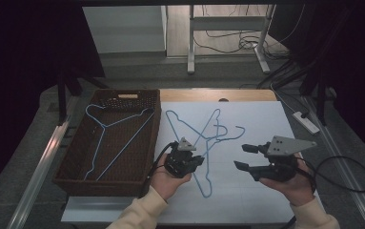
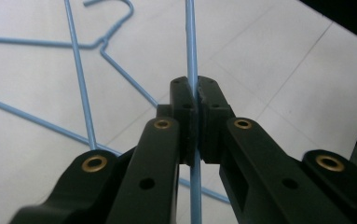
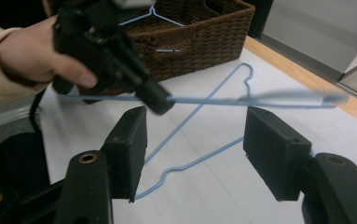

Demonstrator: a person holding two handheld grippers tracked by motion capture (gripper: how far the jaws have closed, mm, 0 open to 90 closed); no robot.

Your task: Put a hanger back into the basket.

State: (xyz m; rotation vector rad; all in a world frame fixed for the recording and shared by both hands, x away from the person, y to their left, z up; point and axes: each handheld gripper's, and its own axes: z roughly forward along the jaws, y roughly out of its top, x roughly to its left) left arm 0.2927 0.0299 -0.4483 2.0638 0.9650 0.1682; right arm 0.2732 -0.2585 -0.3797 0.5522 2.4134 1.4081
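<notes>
- The held hanger (image 2: pixel 192 42), thin light-blue wire, lies over the white table sheet (image 1: pixel 256 119), just right of the wicker basket (image 1: pixel 75 171).
- The left gripper (image 1: pixel 197 161) has its jaws pressed together on that wire; in the left gripper view the wire runs straight up between the two black pads (image 2: pixel 185 100).
- In the right gripper view the same wire stretches level from the left gripper (image 3: pixel 160 103) out to the right, its far end blurred.
- A second hanger (image 3: pixel 190 135) lies flat on the sheet under the held one, its hook pointing away from the basket's near corner.
- The right gripper (image 1: pixel 242 157) sits well right of the basket, apart from the wires, its jaws spread with nothing between them.
- Its pads (image 3: pixel 274 156) stand wide in the right gripper view, the held wire passing beyond them.
- Inside the basket rests a third hanger (image 1: pixel 118 126), its hook toward the far left corner.
- A cream sleeve (image 1: pixel 137 214) comes up just by the basket's near right corner.
</notes>
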